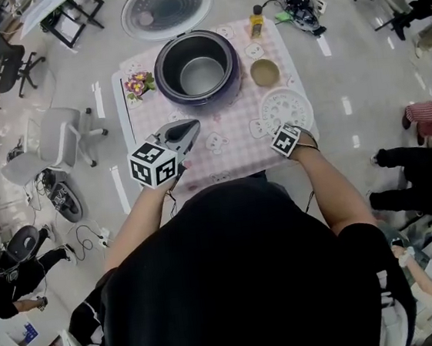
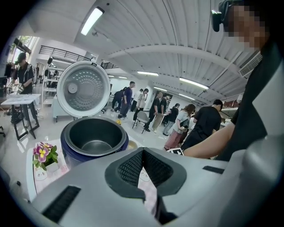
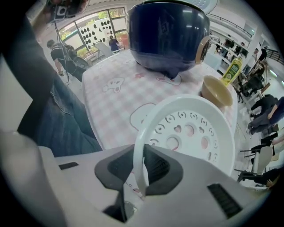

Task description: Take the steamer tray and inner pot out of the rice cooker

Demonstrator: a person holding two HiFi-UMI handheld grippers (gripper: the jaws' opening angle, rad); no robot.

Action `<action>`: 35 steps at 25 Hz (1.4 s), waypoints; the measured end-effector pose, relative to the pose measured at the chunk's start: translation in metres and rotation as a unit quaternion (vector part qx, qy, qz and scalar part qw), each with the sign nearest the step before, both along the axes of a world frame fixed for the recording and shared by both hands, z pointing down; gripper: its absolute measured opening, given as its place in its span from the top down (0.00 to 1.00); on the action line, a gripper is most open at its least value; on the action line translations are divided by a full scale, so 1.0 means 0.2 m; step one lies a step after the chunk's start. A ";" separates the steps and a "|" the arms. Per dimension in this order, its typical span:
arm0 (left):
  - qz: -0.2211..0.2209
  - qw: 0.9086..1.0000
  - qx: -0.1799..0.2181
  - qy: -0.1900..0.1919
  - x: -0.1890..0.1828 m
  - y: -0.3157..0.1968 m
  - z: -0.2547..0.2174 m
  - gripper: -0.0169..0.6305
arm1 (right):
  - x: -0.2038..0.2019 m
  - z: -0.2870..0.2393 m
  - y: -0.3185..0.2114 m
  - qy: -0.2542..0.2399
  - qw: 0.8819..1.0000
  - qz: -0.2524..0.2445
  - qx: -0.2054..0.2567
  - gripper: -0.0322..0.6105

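The dark blue rice cooker point(image 1: 169, 88) stands open at the back of the table, with the grey inner pot point(image 1: 201, 73) still inside it. In the left gripper view the pot point(image 2: 94, 135) is empty. The white perforated steamer tray point(image 1: 286, 110) lies on the cloth to the cooker's right. My right gripper point(image 1: 288, 129) points down at the tray's near edge. In the right gripper view the thin tray rim point(image 3: 141, 146) stands between the right gripper's point(image 3: 142, 166) jaws with gaps beside it. My left gripper point(image 1: 188, 129) hovers shut and empty in front of the cooker, also seen shut point(image 2: 143, 170).
The cooker's lid point(image 1: 166, 7) stands tipped back. A tan bowl point(image 1: 265, 72) and a yellow bottle point(image 1: 257, 22) sit right of the cooker, a small flower pot point(image 1: 138, 84) at its left. The pink checked cloth point(image 1: 228, 140) covers the table. An office chair point(image 1: 57, 140) stands to the left.
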State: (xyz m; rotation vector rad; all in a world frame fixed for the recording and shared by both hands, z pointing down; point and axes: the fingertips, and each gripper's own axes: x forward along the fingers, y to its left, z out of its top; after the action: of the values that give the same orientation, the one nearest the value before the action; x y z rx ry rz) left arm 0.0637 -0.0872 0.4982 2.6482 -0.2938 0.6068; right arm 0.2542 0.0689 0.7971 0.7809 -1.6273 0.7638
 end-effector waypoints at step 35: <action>-0.059 0.998 -0.013 0.017 -0.13 -0.15 0.03 0.94 | 0.03 -0.48 -0.48 -0.065 0.991 0.041 0.111 0.65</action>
State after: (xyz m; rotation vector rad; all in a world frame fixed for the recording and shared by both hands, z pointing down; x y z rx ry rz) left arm 0.0383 -0.1174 0.5043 2.5925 -0.4262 0.5232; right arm 0.2602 -0.0261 0.7011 0.9779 -1.8277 0.7107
